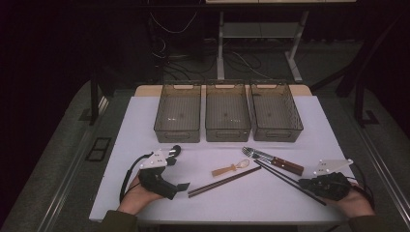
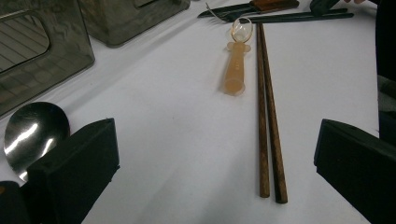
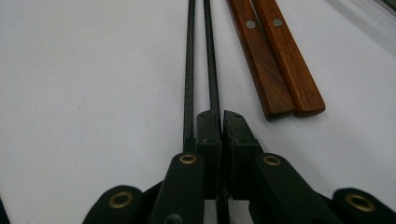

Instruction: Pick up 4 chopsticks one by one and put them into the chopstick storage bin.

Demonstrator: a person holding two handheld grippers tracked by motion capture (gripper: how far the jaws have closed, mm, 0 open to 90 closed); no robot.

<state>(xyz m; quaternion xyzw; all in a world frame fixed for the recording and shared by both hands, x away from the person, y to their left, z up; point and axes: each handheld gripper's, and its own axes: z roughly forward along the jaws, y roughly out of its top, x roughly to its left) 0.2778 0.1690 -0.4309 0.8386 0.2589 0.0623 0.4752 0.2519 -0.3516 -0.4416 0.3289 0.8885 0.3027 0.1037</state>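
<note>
- From the high view I have my right hand-held gripper (image 1: pixel 309 185) low on the bench (image 1: pixel 145 121), to the right of the amber spoon (image 1: pixel 231 168), which I take as my landmark.
- The right gripper view settles what the high view leaves vague: the jaws are pressed together, with one stick of the black chopsticks (image 3: pixel 198 60) running in between them. The other stick lies just outside the left jaw, so I cannot tell whether the pads bite on both.
- In that same view two wooden-handled pieces of cutlery (image 3: pixel 278 56) lie just beside the black chopsticks. The high view shows them as a fork and knife (image 1: pixel 273 161) to the right of the amber spoon and beyond the black pair.
- My left hand-held gripper (image 1: pixel 186 187) sits to the left of the amber spoon, its jaws spread wide and holding nothing.
- The left gripper view brings the amber spoon (image 2: pixel 236 60) up close, lying right against a pair of brown wooden chopsticks (image 2: pixel 268 130) that runs between the spread jaws.
- That view also catches a shiny metal spoon bowl (image 2: pixel 32 135) behind the left jaw. In the high view it is a dark shape (image 1: pixel 175 151) left of the amber spoon.
- Three grey mesh baskets (image 1: pixel 228 116) stand in a row beyond the amber spoon.
</note>
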